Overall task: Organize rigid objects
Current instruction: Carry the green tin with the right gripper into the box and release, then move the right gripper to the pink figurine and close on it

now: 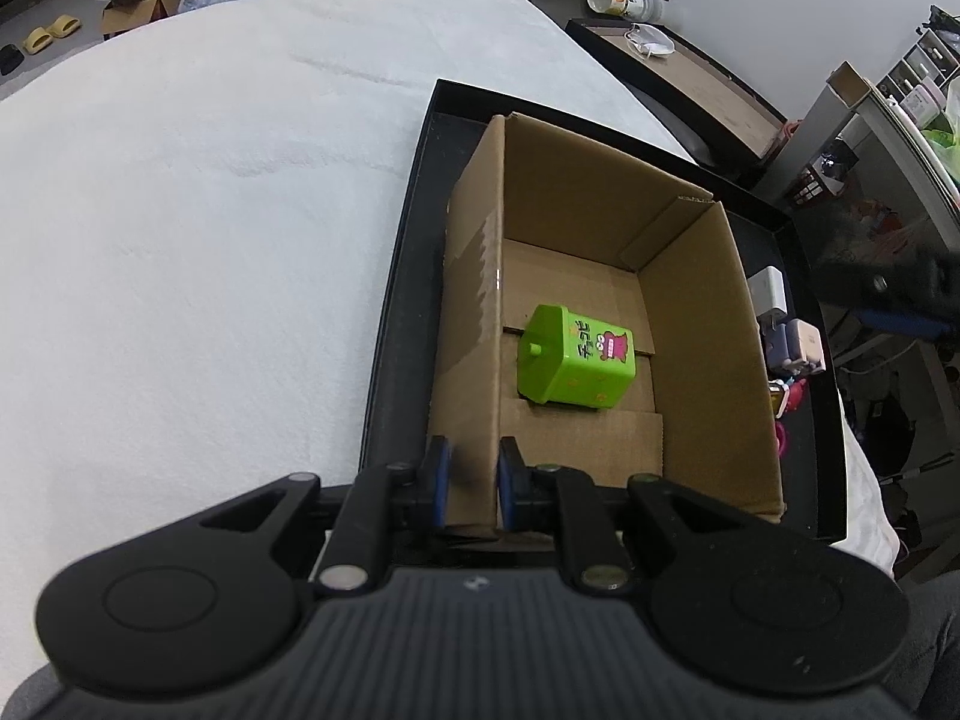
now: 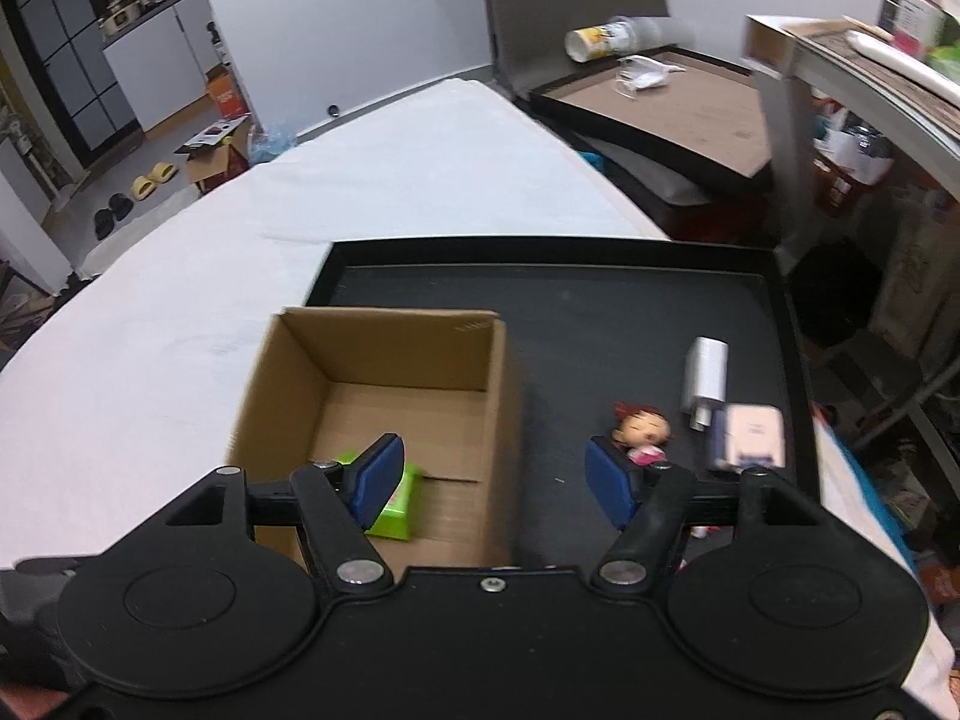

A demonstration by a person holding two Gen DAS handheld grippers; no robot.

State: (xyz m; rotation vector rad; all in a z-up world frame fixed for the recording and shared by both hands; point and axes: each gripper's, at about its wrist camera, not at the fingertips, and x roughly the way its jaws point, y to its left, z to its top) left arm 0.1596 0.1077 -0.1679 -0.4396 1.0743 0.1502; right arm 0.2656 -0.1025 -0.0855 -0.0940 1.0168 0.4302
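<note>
The left gripper point(image 1: 473, 483) is clamped on the open brown cardboard box's point(image 1: 690, 324) near wall; only its view shows the lime-green plastic bin-shaped toy's point(image 1: 576, 365) unreadable label, lying inside. The right gripper's point(image 2: 489, 483) jaws gape empty; its view alone shows a small red-haired doll figurine point(image 2: 641, 429) at 3 o'clock of the box on the black tray point(image 2: 600, 324).

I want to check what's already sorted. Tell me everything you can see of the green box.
The green box is a small bright-green container, plastic by its look, with a knobbed lid and a pink cartoon sticker with dark lettering on its upward face. It lies on its side on the floor of the open cardboard box, near the left wall, touching only that floor. Neither gripper touches it.
</note>
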